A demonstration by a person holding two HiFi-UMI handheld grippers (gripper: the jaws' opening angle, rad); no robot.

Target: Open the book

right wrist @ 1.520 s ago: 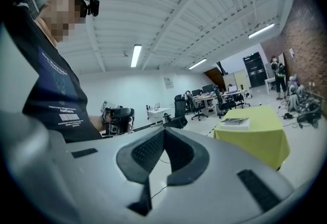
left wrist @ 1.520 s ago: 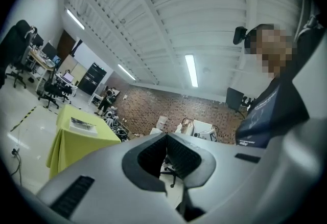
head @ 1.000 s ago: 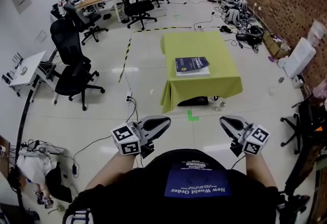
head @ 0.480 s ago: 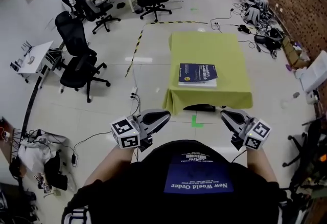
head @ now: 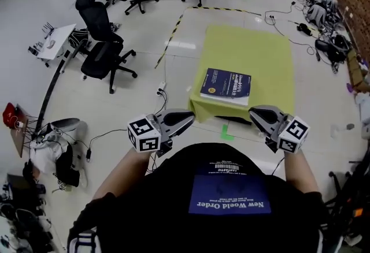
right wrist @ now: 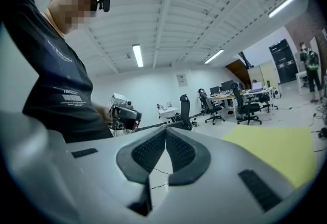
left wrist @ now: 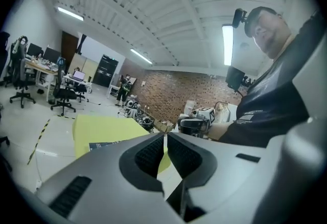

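The left tongs (head: pixel 189 117) and right tongs (head: pixel 254 112) are closed tight, holding nothing. A shut blue book (head: pixel 226 86) lies on the table (head: pixel 254 49).

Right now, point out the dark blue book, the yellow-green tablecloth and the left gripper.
dark blue book (head: pixel 226 84), head view, middle of its closed cover.
yellow-green tablecloth (head: pixel 254 49), head view, bare top beyond the book.
left gripper (head: pixel 191 116), head view, between its shut fingertips.

surface: table (head: pixel 272 49), yellow-green cloth | on it: closed blue book (head: pixel 226 85) near front edge
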